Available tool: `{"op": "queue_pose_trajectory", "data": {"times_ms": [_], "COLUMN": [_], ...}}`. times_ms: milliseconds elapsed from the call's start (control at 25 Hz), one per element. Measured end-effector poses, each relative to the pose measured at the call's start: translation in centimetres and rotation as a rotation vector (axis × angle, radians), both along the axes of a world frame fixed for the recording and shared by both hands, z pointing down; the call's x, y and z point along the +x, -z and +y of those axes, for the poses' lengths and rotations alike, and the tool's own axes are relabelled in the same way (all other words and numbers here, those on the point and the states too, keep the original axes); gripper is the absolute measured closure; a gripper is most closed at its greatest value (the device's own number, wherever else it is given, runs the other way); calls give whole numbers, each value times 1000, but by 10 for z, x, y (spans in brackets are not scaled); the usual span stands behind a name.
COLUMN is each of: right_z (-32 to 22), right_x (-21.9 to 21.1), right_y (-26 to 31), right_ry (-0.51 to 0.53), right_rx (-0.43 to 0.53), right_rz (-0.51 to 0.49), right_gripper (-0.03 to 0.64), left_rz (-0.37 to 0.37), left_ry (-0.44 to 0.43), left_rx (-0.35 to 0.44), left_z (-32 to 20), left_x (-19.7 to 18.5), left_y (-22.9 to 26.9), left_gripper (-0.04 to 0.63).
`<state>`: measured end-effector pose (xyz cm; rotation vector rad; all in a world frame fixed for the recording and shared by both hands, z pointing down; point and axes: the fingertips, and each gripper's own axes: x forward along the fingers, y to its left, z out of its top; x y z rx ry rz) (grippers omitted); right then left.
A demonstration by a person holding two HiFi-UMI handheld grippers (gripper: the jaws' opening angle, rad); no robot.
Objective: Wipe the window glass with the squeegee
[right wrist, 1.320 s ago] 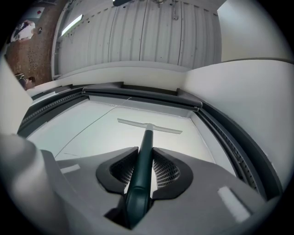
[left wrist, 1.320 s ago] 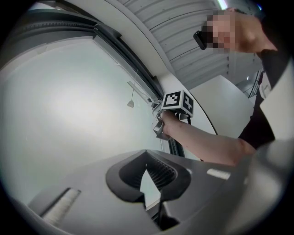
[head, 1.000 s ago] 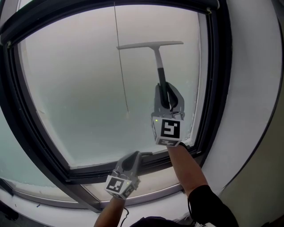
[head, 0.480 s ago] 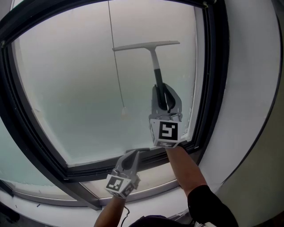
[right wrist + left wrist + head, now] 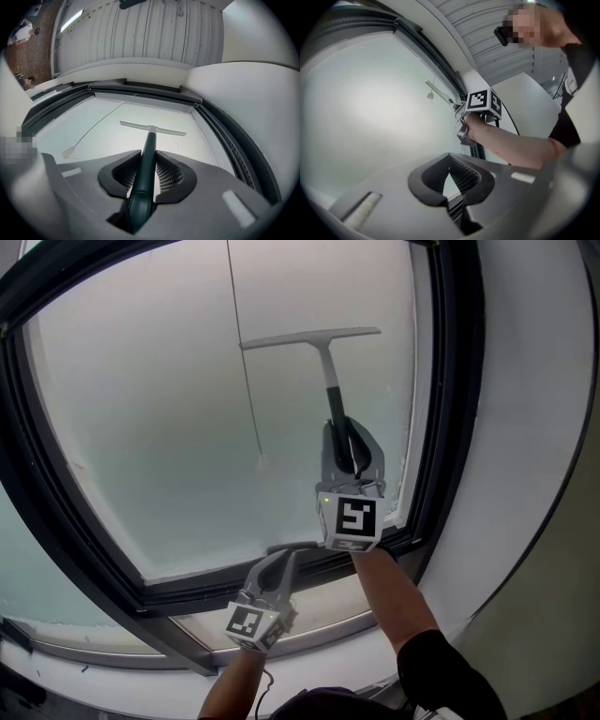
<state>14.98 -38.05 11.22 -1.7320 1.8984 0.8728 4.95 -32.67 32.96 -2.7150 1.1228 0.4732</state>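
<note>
Frosted-looking window glass [image 5: 159,427] is filling most of the head view, sitting in a dark frame [image 5: 452,381] with a pale wall [image 5: 539,381] running off to the right. A thin pull cord [image 5: 246,362] is hanging down the pane, just left of the squeegee [image 5: 327,371].

The squeegee is lying against the right part of the glass. Its blade [image 5: 309,337] is running left to right across the pane at the far end. The handle's long axis is running from the blade back toward the person, leaning a bit to the left as it goes away. So it's basically making a T, with the bar pointing away from the right gripper [image 5: 351,439].

That right gripper is pinching the dark end of the handle. In the right gripper view the handle is sitting right down the middle between the ribbed pads [image 5: 169,174], with both sides pressing on it. The bare forearm [image 5: 389,601] is reaching up and away from a dark sleeve [image 5: 441,676].

The left gripper [image 5: 283,562] is hanging lower and nearer, by the bottom rail of the frame and aiming at the lower edge of the glass. Its jaws are pressed together at the tips with nothing between them. I can't tell whether it's touching the frame.
</note>
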Motion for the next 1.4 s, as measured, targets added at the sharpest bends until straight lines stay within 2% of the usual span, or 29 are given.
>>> {"op": "queue_pose_trajectory", "data": {"times_ms": [360,1400], "right_z": [2,13], "right_x": [3,3], "right_y": [-20,-57], "right_ry": [-5,-5], "right_rx": [-25,-63], "right_rz": [-12,-28], "right_gripper": [520,520], "left_rz": [-23,10], "left_ry": [0,-10], "left_rx": [23,-26], "left_z": [4,5], "left_x": [2,-5], "left_y": [-2,-15], "left_gripper": [597,597]}}
